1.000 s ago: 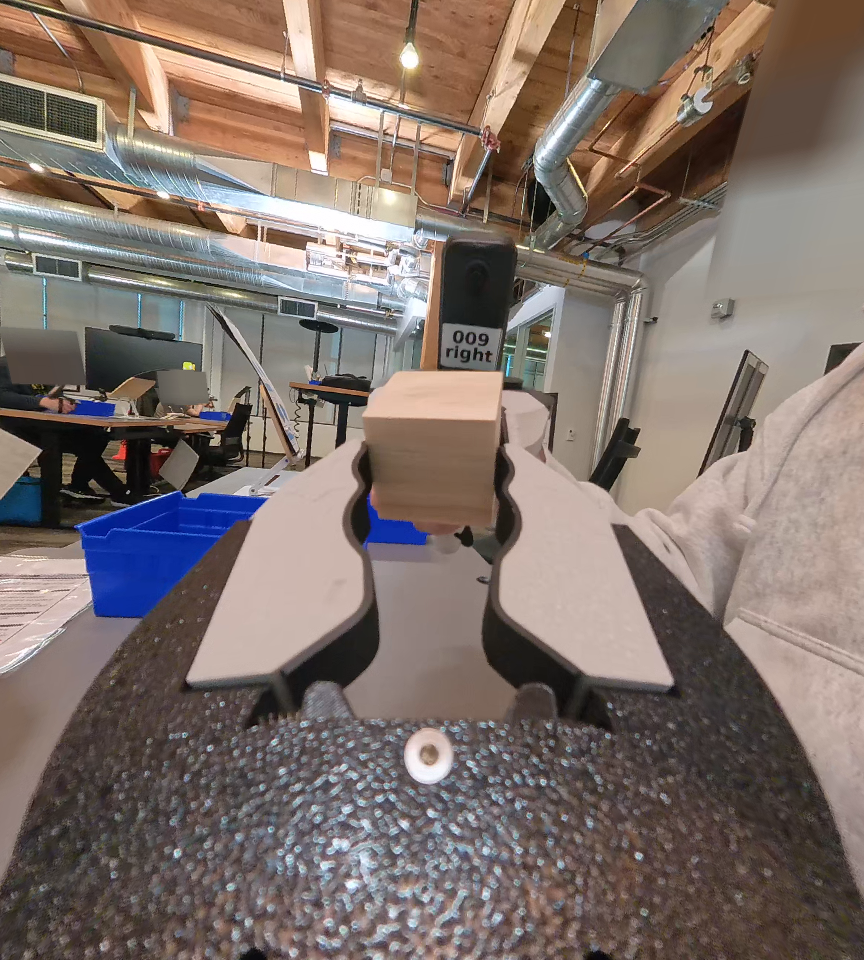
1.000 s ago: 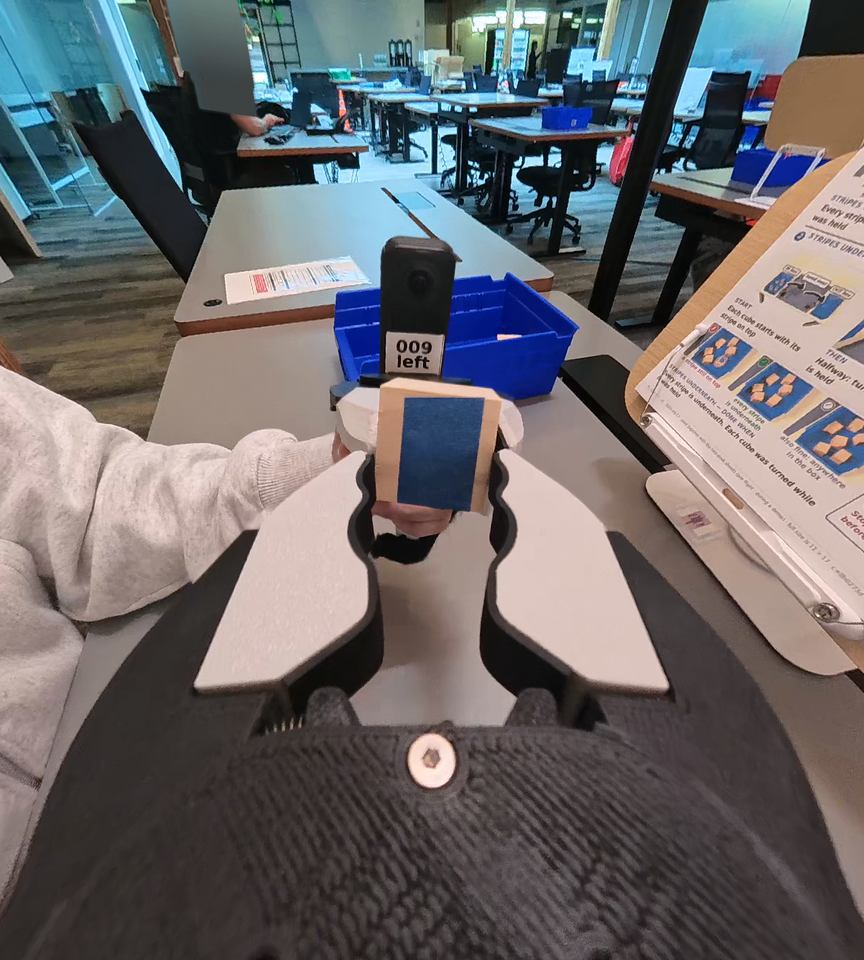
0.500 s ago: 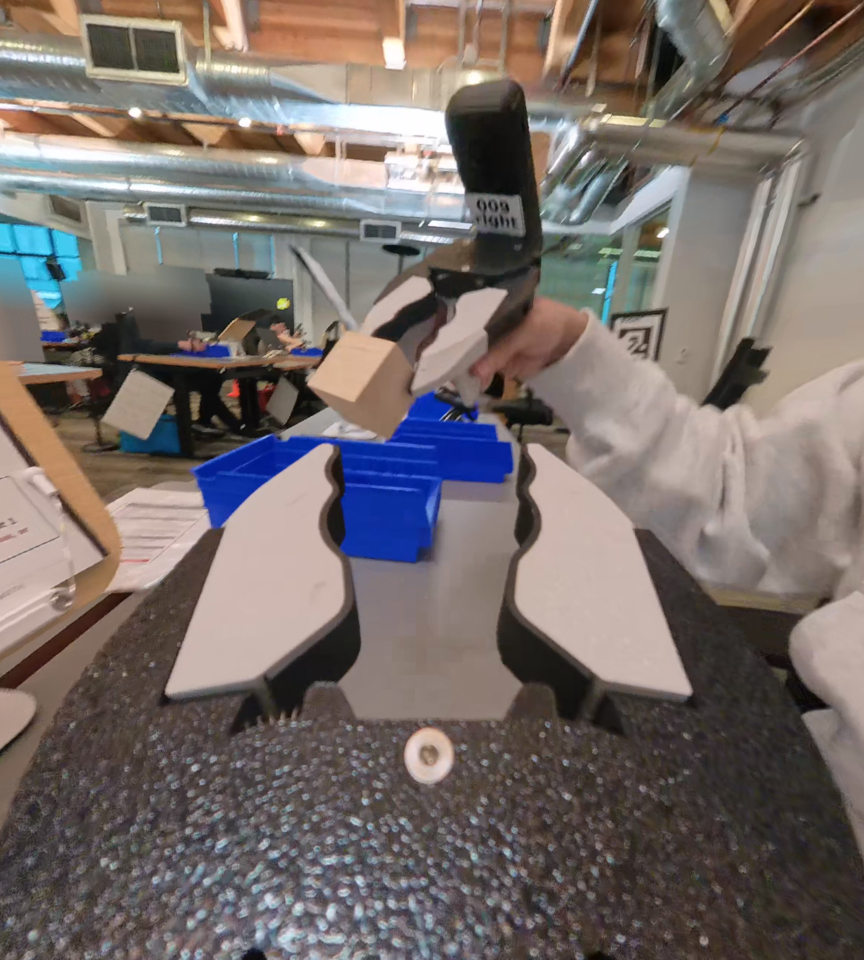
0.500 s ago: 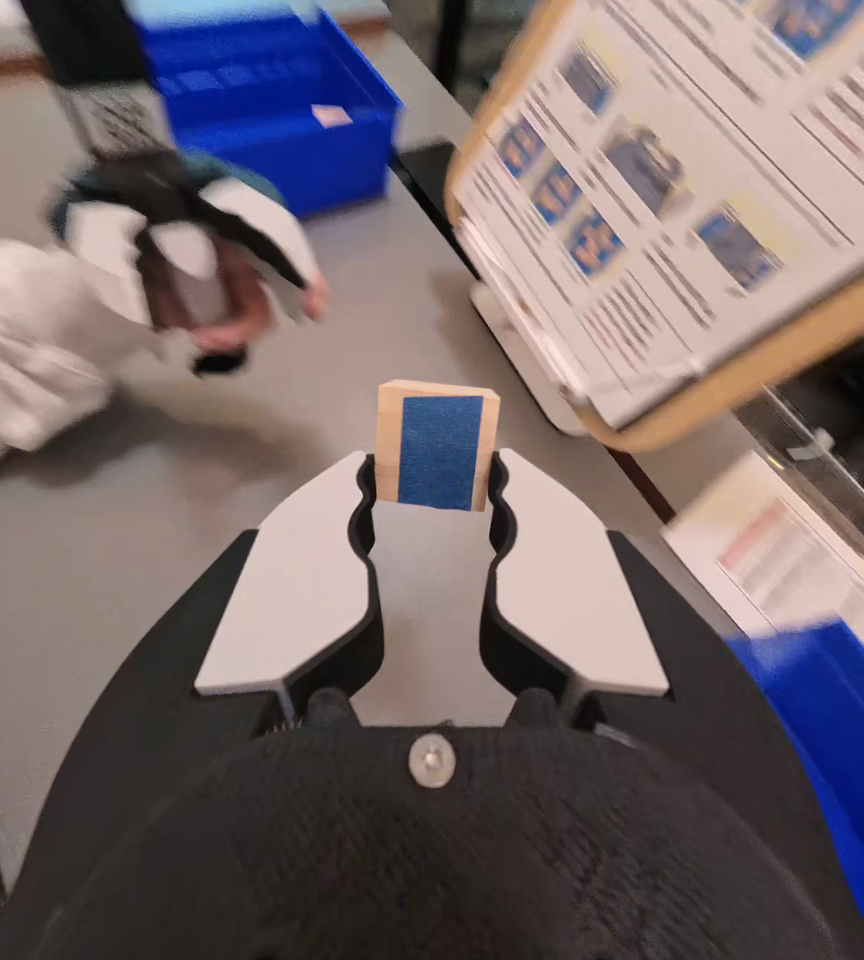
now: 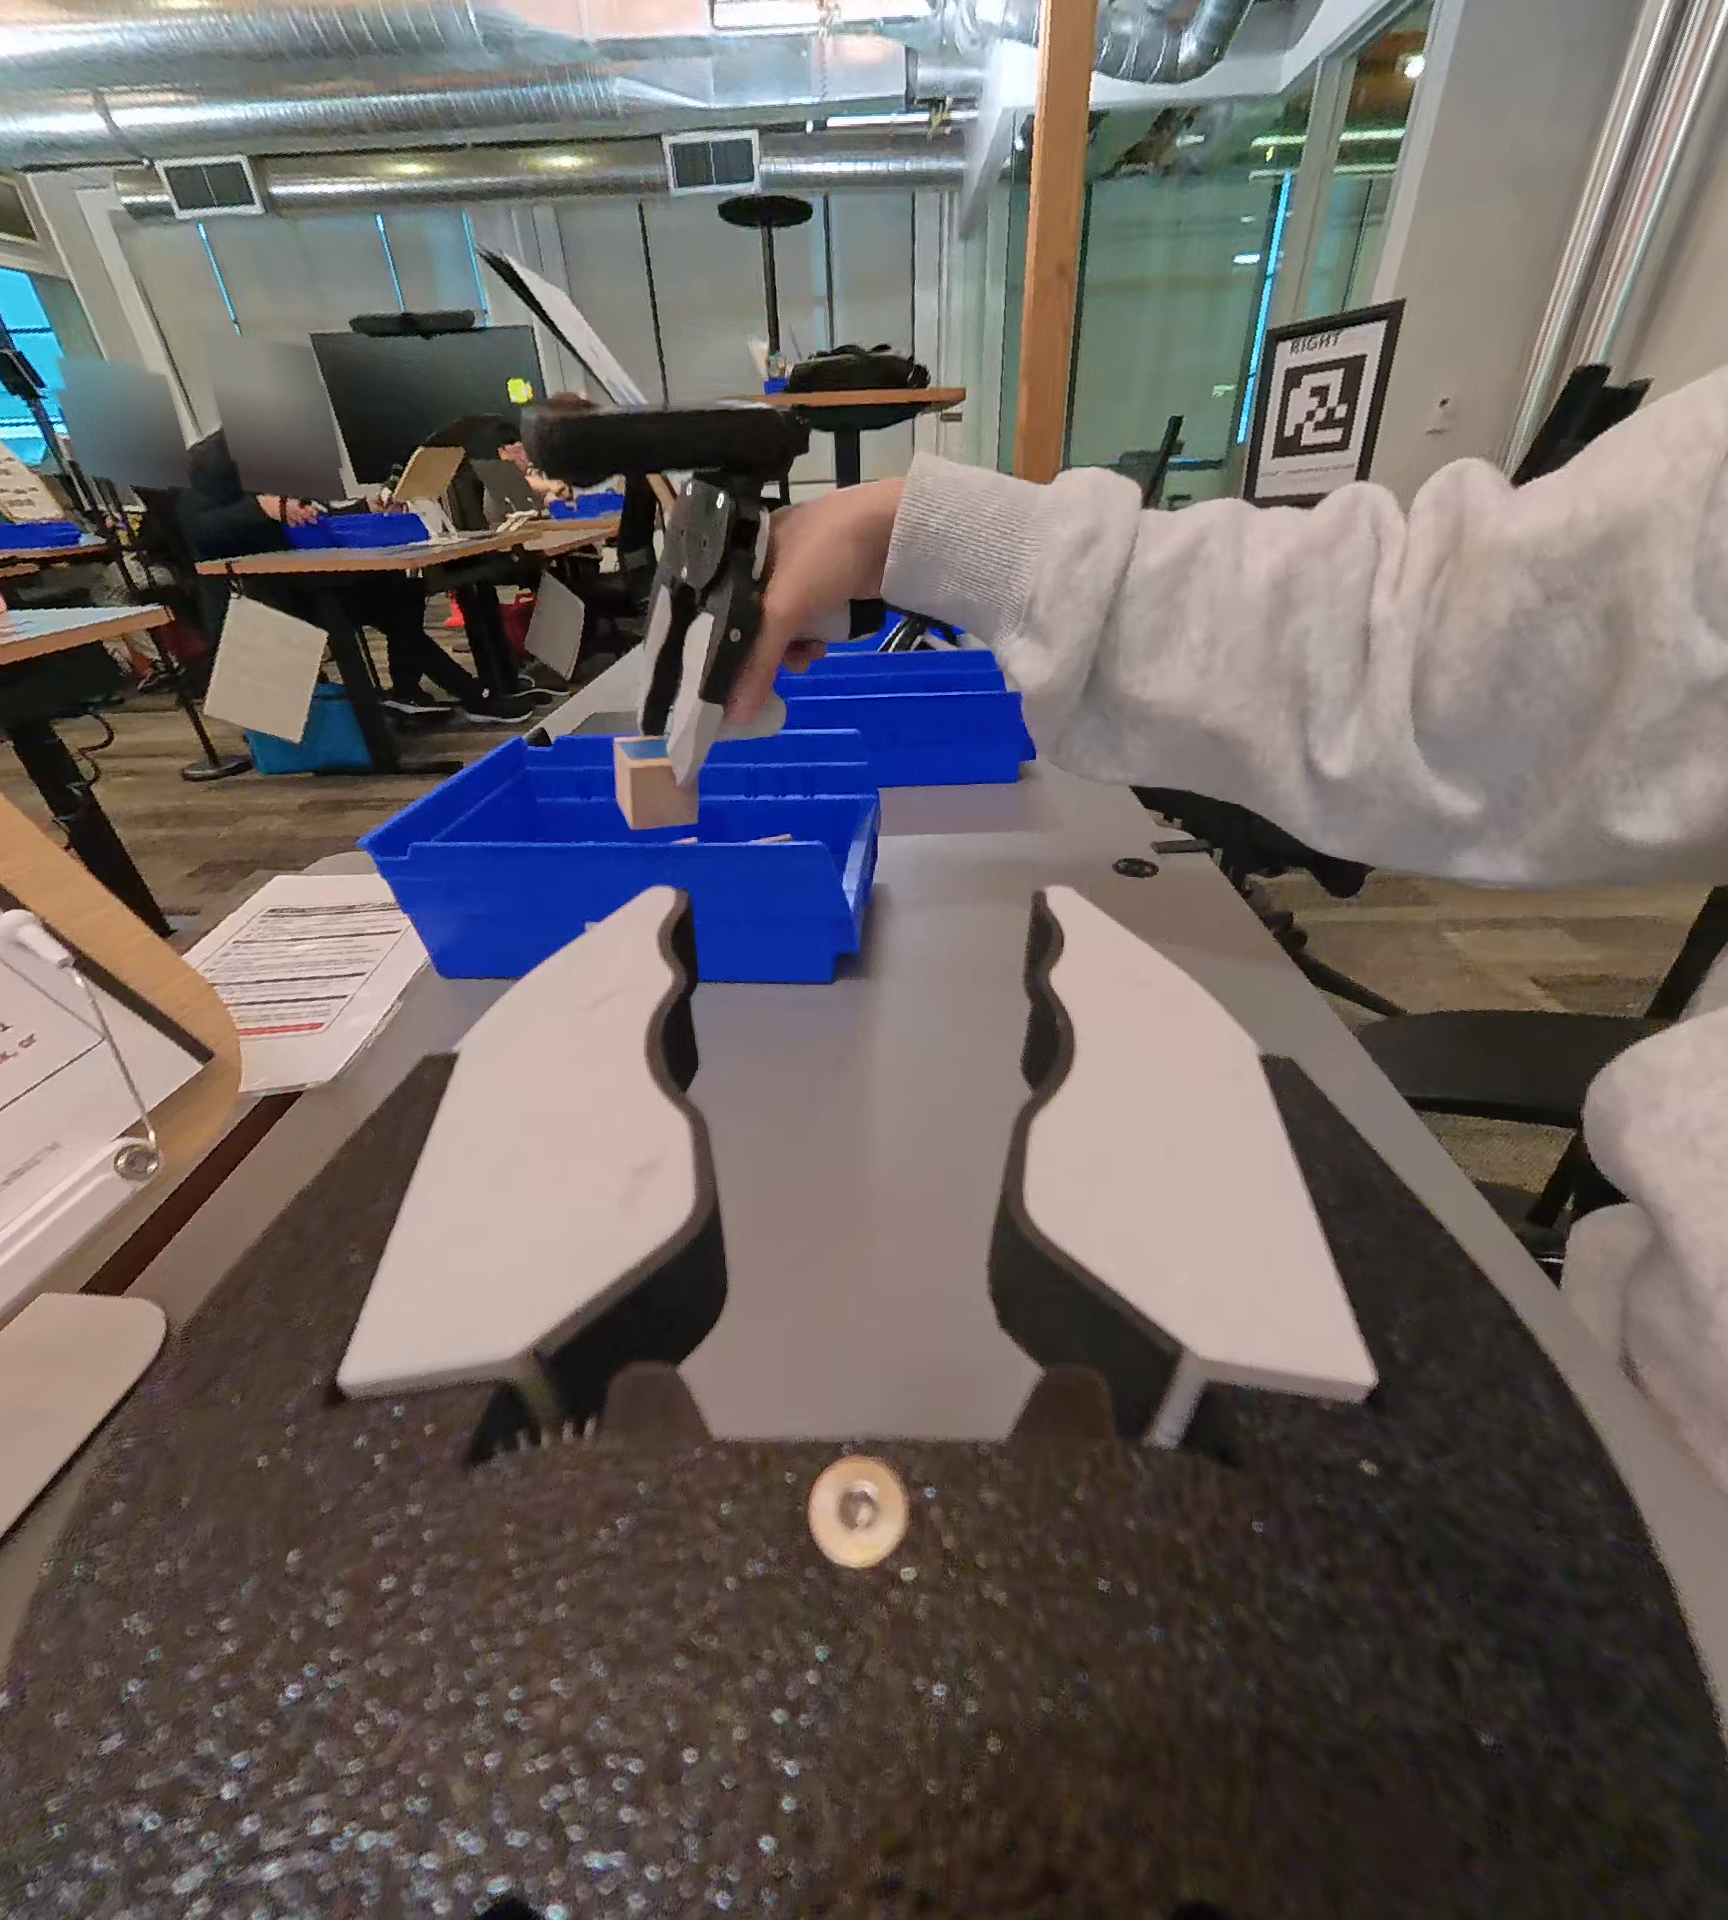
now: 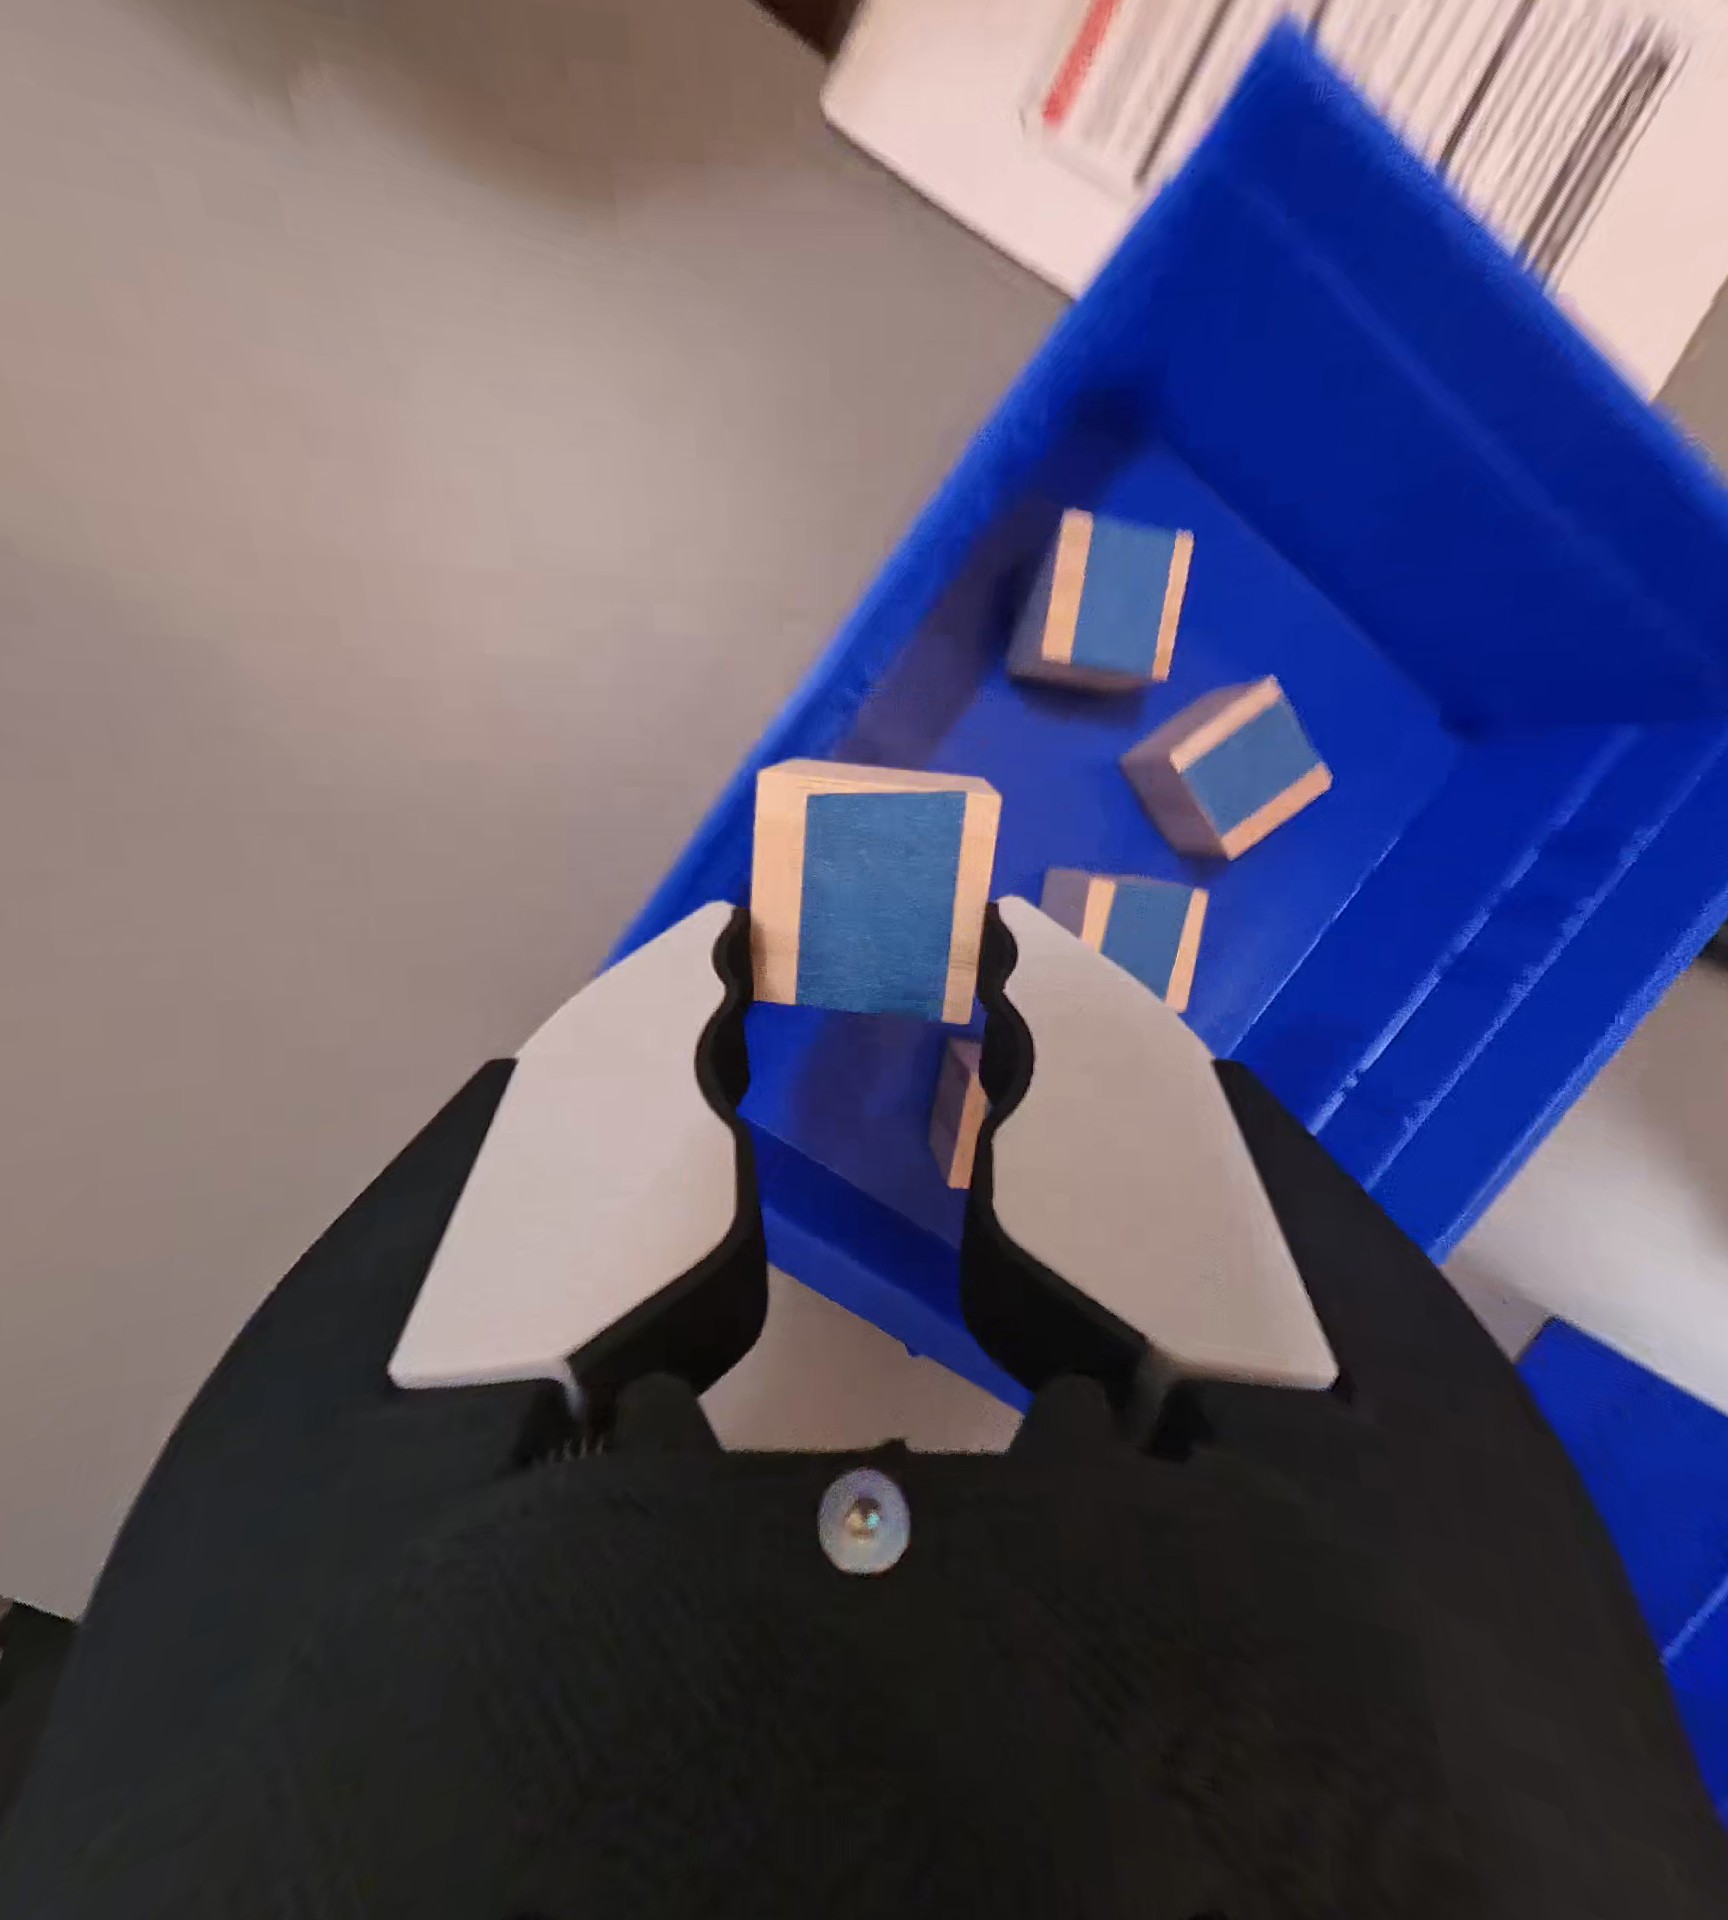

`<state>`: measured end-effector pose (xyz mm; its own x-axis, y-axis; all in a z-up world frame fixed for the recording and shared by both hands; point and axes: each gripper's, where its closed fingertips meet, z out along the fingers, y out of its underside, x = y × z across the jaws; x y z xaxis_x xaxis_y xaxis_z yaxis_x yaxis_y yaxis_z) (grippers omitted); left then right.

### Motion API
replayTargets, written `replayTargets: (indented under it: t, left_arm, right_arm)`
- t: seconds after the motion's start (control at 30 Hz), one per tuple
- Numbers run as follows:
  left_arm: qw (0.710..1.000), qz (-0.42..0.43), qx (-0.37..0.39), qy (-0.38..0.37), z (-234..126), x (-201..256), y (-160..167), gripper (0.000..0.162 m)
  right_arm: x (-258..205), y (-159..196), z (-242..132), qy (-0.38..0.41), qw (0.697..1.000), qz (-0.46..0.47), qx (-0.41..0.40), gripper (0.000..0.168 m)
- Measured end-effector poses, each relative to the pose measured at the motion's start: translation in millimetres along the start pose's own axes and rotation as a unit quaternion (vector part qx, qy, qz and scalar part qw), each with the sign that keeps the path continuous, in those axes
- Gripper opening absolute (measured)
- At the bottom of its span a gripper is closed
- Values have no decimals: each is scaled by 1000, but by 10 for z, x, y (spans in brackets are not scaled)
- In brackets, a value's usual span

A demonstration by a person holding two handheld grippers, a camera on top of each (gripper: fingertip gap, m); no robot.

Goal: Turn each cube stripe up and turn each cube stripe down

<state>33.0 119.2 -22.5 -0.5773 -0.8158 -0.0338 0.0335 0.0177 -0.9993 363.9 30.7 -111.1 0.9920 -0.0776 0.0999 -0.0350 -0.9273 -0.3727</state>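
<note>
Grey table: bare between the left tongs' fingers.
Blue bin: seen directly below the right tongs; a second bin lies beyond it.
Left tongs: spread wide, nothing held.
Right tongs: closed on a wooden cube, blue stripe towards the camera, held above the bin's near corner.
Loose cubes: at least three lie stripe-up ahead of the fingertips; a fourth is half hidden. Stripe-up pass judged nearly done; stripe-down pass remains.
</note>
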Motion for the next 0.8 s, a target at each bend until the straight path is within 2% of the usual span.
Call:
replayTargets:
  t: [0.03, 0.3, 0.8]
  left_arm:
    - [1000, 1, -2, 0, -4, -1, 8, 60]
    - [1000, 0, -5, 0, -20, -7, 18, 60]
    - [1000, -6, -12, 5, -8, -14, 72, 59]
  right_arm:
    - [58, 82, 79, -1, 1000, 14, -14, 43]
    - [265, 478, 578, -41, 991, 114, -55, 43]
    - [224, 637, 887, -41, 990, 104, -90, 43]
